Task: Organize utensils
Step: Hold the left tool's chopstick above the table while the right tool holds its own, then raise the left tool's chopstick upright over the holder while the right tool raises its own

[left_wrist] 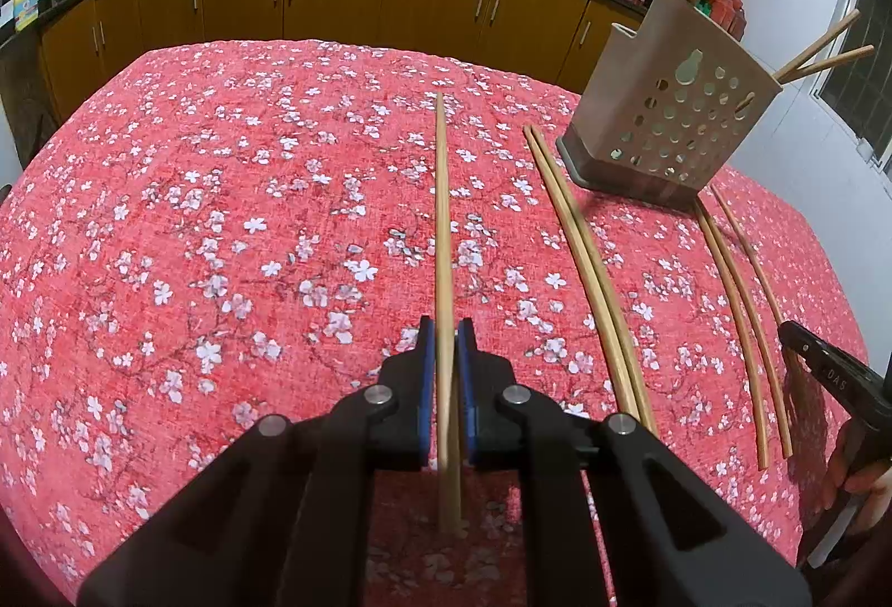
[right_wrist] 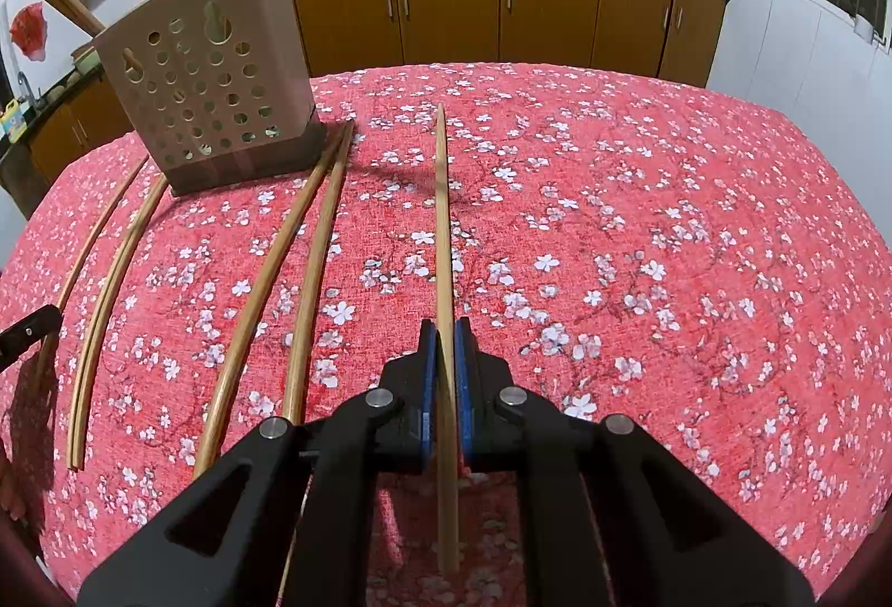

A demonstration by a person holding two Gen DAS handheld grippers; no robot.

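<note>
My left gripper and right gripper each clamp one chopstick pointing to twelve o'clock. Next, I judge, both go into the holder at two o'clock; others lie loose.

Both the left gripper and right gripper are matte black, with blue finger pads and round silver screws.
</note>
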